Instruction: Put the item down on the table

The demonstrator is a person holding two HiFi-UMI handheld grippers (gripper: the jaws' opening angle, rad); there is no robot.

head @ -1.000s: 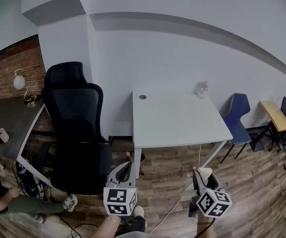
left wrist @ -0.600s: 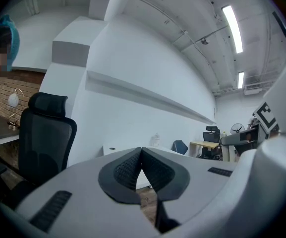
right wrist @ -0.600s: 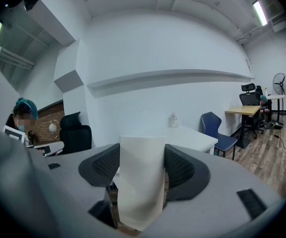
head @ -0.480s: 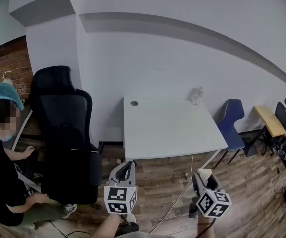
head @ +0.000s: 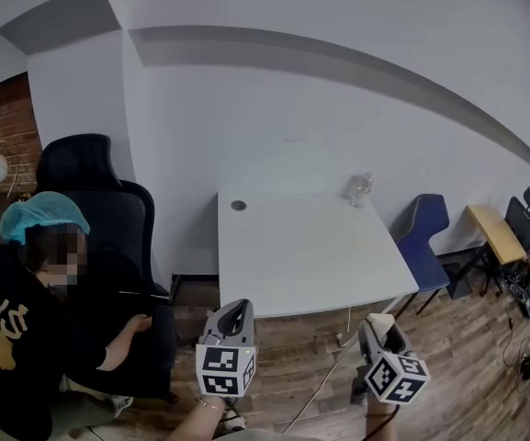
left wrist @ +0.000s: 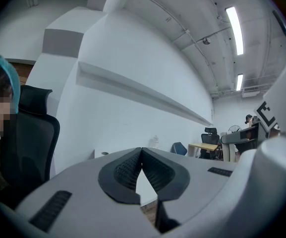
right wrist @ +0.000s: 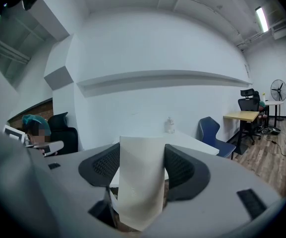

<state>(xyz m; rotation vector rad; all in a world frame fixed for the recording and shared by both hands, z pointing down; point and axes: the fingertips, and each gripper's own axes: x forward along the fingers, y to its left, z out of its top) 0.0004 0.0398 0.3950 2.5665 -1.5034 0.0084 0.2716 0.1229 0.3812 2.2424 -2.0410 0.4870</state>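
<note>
Right gripper [right wrist: 142, 152] is clamped on a white paper item [right wrist: 140, 192] that sticks up between its jaws, held short of the table over the wood floor [head: 457, 347]. Left gripper [left wrist: 142, 157] has its jaws closed together on nothing. Just ahead sits the white table [head: 310, 265], with a clear bottle [head: 359, 189] near its far edge, a blue chair [head: 427, 228] to the right and a person in a teal cap [head: 39, 232] to the left

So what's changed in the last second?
A person in a teal cap has come in at the left, in front of the black chair; the white table looks slightly nearer. Unchanged: right tool shut on the white paper, left tool shut and empty.
</note>
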